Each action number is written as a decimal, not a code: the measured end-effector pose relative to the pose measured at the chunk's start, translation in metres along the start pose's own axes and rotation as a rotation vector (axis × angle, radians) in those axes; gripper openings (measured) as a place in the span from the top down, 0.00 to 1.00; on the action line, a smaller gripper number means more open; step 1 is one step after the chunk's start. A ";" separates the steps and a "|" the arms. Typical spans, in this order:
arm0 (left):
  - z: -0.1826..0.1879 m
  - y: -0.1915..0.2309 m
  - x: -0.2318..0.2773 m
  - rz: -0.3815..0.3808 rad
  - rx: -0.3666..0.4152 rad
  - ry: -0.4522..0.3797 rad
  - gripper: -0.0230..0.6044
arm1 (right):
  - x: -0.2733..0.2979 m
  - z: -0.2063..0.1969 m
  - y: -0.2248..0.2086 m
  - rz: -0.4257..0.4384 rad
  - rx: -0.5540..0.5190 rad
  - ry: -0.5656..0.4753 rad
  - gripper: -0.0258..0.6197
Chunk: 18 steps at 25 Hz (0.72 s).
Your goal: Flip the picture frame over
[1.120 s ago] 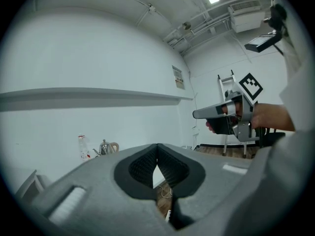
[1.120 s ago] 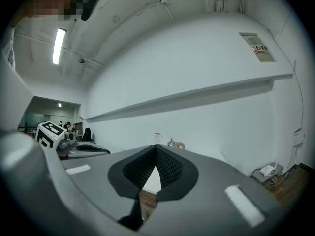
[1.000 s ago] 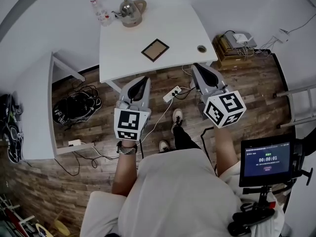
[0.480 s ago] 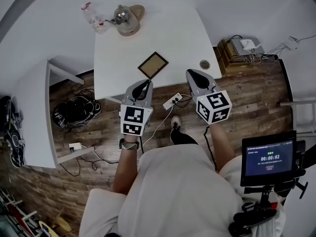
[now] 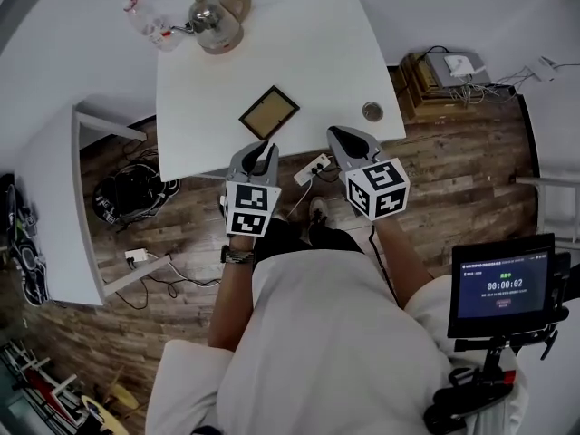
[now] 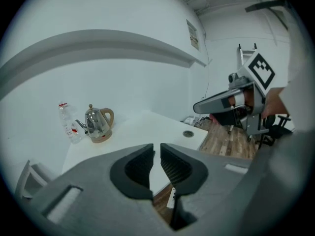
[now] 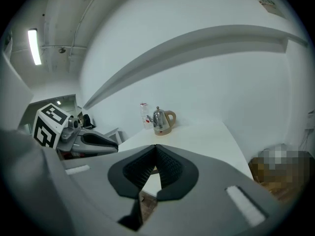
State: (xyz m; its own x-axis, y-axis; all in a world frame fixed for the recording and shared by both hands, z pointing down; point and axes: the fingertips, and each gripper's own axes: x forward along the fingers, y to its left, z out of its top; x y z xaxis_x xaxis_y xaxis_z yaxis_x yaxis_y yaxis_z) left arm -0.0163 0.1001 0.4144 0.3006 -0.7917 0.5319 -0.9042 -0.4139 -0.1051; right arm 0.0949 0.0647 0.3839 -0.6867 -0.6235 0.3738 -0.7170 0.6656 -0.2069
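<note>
The picture frame (image 5: pixel 269 112), dark-edged with a brown panel, lies flat on the white table (image 5: pixel 308 53) near its front edge. My left gripper (image 5: pixel 261 149) hovers at that edge just short of the frame, its jaws a narrow gap apart with nothing between them (image 6: pixel 156 149). To the frame's right, my right gripper (image 5: pixel 336 134) is over the table's front edge, jaws shut and empty (image 7: pixel 155 149). Neither gripper touches the frame. The jaws hide the frame in the left gripper view, and I cannot make it out in the right gripper view.
A kettle (image 5: pixel 217 21) and a plastic bottle (image 5: pixel 145 16) stand at the table's far left corner. A round cable grommet (image 5: pixel 372 111) sits near the front right corner. A power strip (image 5: pixel 314 169) lies on the wood floor below. A monitor (image 5: pixel 503 284) stands at right.
Both grippers have moved forward from over the floor to the table's front edge, closer to the frame. The frame has not moved on the table.
</note>
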 end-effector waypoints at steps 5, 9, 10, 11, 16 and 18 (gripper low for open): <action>-0.002 -0.001 0.020 -0.017 0.027 0.041 0.89 | 0.009 -0.007 -0.009 0.003 0.016 0.023 0.96; -0.005 -0.008 0.015 -0.037 0.061 0.058 0.87 | 0.001 -0.010 -0.002 -0.015 0.017 0.015 0.96; -0.007 -0.010 0.015 -0.042 0.063 0.065 0.87 | -0.001 -0.010 -0.003 -0.021 0.020 0.015 0.96; -0.009 -0.011 0.016 -0.047 0.062 0.075 0.86 | -0.001 -0.012 -0.005 -0.026 0.026 0.017 0.96; -0.028 0.018 0.092 -0.140 0.047 0.175 0.85 | 0.071 -0.021 -0.044 -0.050 0.069 0.091 0.96; -0.037 0.030 0.118 -0.175 0.042 0.219 0.85 | 0.099 -0.028 -0.055 -0.058 0.081 0.132 0.96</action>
State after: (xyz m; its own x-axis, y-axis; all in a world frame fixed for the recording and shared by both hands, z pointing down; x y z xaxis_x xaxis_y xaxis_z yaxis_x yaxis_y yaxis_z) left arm -0.0191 0.0106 0.5053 0.3746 -0.5924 0.7132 -0.8295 -0.5578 -0.0276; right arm 0.0701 -0.0225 0.4575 -0.6262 -0.5967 0.5018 -0.7657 0.5918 -0.2518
